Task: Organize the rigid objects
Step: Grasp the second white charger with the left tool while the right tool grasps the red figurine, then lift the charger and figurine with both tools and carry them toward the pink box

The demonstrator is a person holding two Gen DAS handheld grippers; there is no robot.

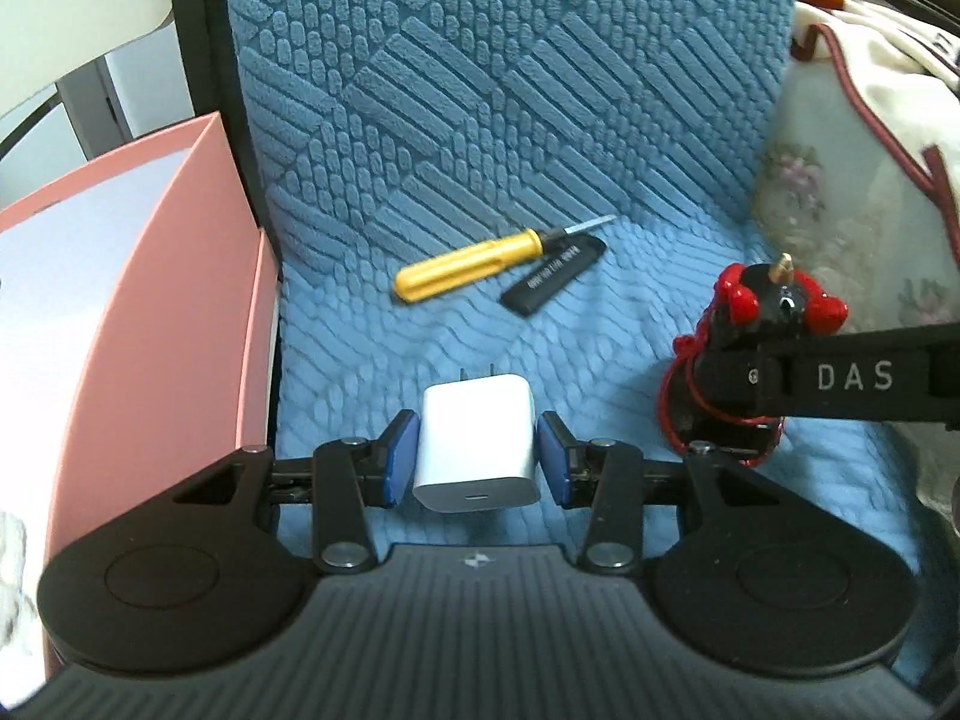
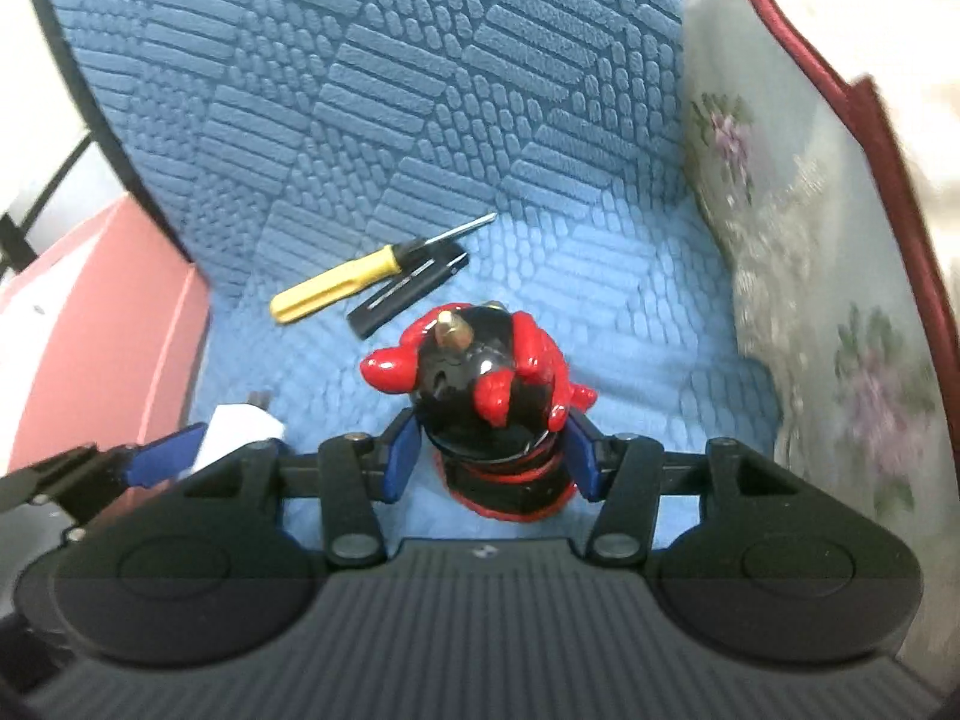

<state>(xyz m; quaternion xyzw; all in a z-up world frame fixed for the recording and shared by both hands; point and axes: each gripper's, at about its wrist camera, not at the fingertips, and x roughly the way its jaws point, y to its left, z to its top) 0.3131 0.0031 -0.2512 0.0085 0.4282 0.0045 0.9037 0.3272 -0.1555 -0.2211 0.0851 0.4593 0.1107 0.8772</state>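
Observation:
A white charger plug sits between the blue pads of my left gripper, which is shut on it just above the blue seat. My right gripper is shut on a black and red figurine; the figurine also shows in the left wrist view, to the right of the charger. The charger shows at the left of the right wrist view. A yellow-handled screwdriver and a black flat stick lie side by side on the seat further back; both also show in the right wrist view, the screwdriver and the stick.
A pink box with a white inside stands at the left of the blue textured seat cover. A floral cushion with dark red piping lies at the right. The seat back rises behind the objects.

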